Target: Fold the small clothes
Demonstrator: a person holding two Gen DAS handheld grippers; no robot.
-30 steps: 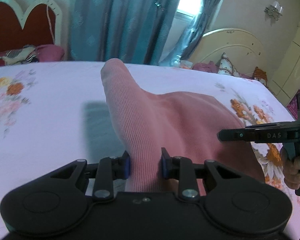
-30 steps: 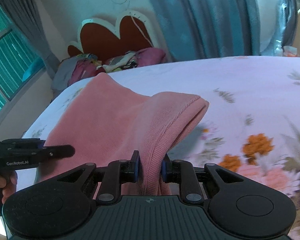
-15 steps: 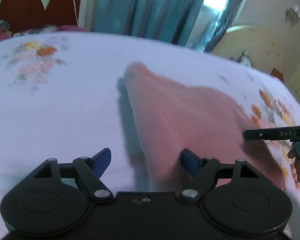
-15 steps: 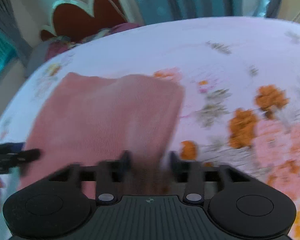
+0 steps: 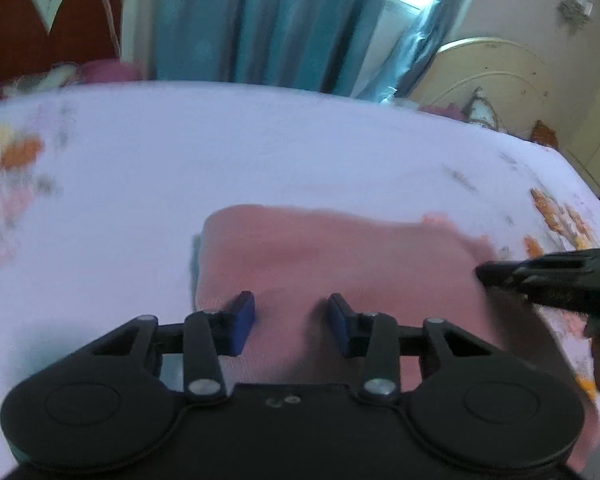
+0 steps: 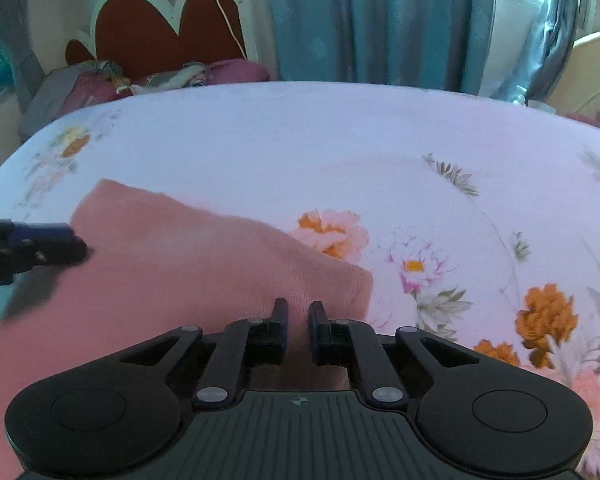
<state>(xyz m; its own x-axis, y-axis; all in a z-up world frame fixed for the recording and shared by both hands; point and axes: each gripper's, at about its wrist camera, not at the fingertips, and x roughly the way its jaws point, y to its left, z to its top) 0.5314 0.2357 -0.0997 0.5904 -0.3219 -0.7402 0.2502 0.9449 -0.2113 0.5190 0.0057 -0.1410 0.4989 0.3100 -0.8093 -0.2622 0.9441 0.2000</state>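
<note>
Blue curtains [image 6: 380,20] are hanging behind a bed [image 6: 300,128] covered in a pale floral sheet, and a red scalloped headboard [image 6: 160,28] is showing at the far end. On the sheet a pink garment [image 6: 180,264] is lying flat, near the edge closest to the person, already folded at least once by the look of its doubled corner.

Over the garment's left part the left gripper [image 5: 291,320] is hovering with its jaws closing, set at a middling width; pink cloth is showing between the blue pads [image 5: 242,320], yet they are not pressing on it. The right gripper [image 6: 298,324] is pointing down at the right corner with its jaws closing too, now down to a narrow gap. Cloth is lying under and between the tips (whether any is pinched I cannot tell, since nothing is bunching up there).

Judging by this, the step in hand is taking a fresh hold on the near edge for another fold. To do it well, each gripper should be catching every layer at its corner, not just the top one, and both should be gripping the same edge so the cloth is lifting evenly. The fold should then be carried straight over, keeping the cloth taut between the grippers so no wrinkle is getting trapped.
</note>
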